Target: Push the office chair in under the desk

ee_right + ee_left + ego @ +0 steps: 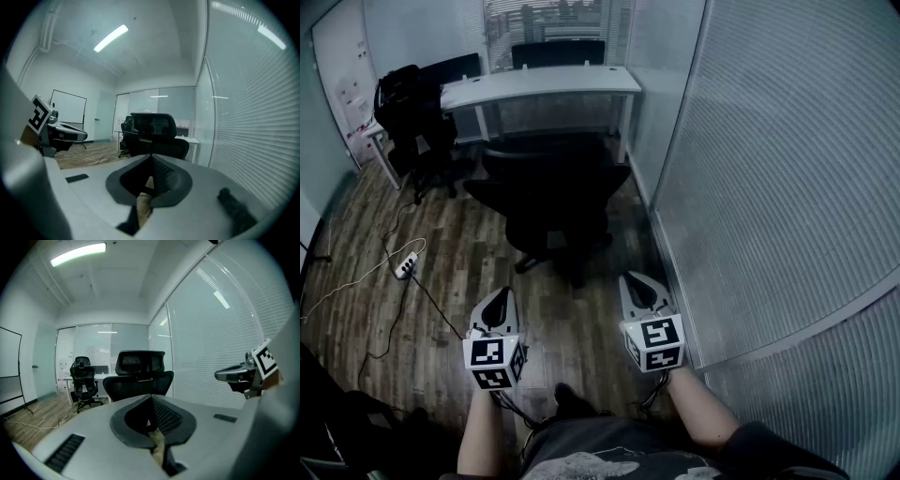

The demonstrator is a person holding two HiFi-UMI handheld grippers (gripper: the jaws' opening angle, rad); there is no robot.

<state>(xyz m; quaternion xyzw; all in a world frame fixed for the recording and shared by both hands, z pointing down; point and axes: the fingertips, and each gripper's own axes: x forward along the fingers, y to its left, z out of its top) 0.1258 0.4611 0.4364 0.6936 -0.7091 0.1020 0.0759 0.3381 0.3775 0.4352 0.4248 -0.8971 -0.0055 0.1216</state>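
Observation:
A black mesh office chair [551, 192] stands on the wood floor in front of a white desk [546, 86], its back toward me. It also shows ahead in the left gripper view as the chair [139, 376] and in the right gripper view as the chair [153, 133]. My left gripper [501, 302] and right gripper [634, 283] are held low, short of the chair and apart from it. Both are shut with nothing between the jaws. The left gripper [151, 401] and right gripper [151, 160] point at the chair's back.
A second black chair [414, 117] stands at the desk's left end. A power strip [405, 266] and cables lie on the floor at the left. A glass wall with blinds [769, 159] runs along the right side. A whiteboard [69, 112] stands further back.

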